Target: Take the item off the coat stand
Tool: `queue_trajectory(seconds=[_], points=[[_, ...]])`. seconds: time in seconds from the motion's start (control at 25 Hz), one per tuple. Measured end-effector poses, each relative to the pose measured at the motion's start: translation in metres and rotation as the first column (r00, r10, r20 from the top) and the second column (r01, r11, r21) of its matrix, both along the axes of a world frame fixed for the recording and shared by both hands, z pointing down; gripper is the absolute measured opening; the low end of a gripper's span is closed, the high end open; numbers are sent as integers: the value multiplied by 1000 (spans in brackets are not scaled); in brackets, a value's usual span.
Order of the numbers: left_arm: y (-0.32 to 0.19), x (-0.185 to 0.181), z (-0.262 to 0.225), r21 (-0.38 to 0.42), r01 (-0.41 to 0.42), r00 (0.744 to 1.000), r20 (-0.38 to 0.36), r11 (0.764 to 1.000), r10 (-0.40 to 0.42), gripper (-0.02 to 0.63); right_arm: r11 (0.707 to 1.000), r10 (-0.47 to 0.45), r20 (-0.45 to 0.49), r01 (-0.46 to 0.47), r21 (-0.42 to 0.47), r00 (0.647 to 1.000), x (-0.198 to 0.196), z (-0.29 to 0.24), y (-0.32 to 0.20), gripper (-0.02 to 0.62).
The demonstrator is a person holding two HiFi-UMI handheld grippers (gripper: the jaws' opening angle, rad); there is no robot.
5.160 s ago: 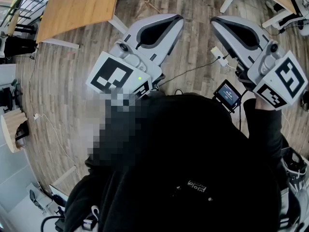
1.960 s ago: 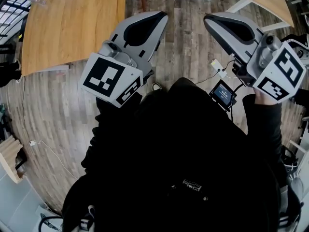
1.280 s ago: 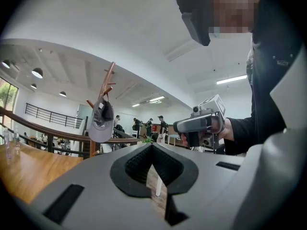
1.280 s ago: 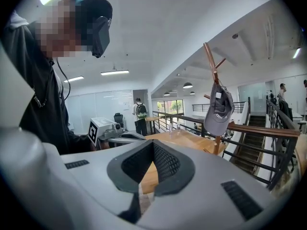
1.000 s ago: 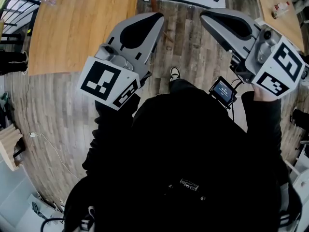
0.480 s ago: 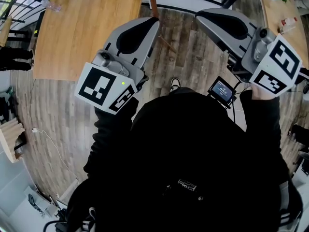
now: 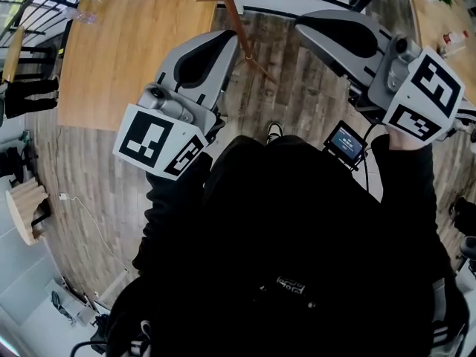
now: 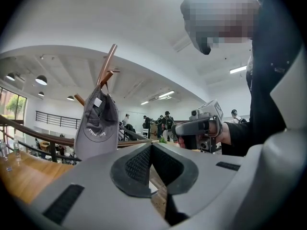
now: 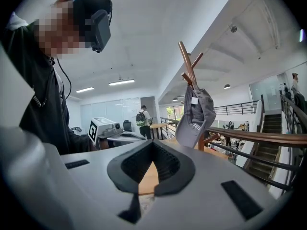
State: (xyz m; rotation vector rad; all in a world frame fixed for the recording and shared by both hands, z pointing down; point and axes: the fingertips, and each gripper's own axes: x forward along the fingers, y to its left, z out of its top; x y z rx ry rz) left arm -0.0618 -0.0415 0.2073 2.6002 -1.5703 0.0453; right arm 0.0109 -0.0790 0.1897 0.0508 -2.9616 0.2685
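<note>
A grey cap (image 8: 96,123) hangs upside down from a peg of the wooden coat stand (image 8: 108,63), up and left of my left gripper (image 8: 151,145). That gripper is shut and empty, clear of the cap. In the right gripper view the same cap (image 9: 196,115) hangs on the stand (image 9: 187,61), up and right of my right gripper (image 9: 152,143), which is also shut and holds nothing. From the head view both grippers, left (image 7: 232,37) and right (image 7: 300,21), point forward at the stand's pole (image 7: 236,17), which rises between their tips.
A large wooden table (image 7: 126,43) stands left of the stand and another (image 7: 435,10) at the far right. A railing (image 9: 254,137) runs behind the stand. A white cable (image 7: 89,222) lies on the plank floor. Several people stand far back (image 8: 165,121).
The stand's pole and feet have come into the head view at the top, and the big table has slid left. Both grippers stay shut and keep pointing forward.
</note>
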Motion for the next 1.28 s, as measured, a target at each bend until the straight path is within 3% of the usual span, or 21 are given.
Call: queue_trajectory(seconds=[0.24, 0.44, 0.68, 1.04, 1.28], points=[[-8, 21, 4, -32, -41, 999, 6, 999, 41, 0, 1000, 10, -1, -10, -1, 1000, 11, -4, 6, 12], [-8, 16, -13, 6, -58, 998, 17, 998, 58, 0, 999, 39, 0, -39, 28, 999, 14, -12, 13, 12], [-29, 21, 16, 40, -79, 996, 31, 996, 78, 0, 997, 66, 23, -67, 46, 998, 19, 19, -2, 12], [-7, 3, 9, 131, -26, 999, 34, 991, 22, 0, 993, 57, 42, -61, 105, 998, 16, 21, 15, 12], [1, -14, -10, 178, -3, 998, 58, 984, -7, 0, 984, 142, 69, -148, 97, 987, 25, 4, 10, 12]])
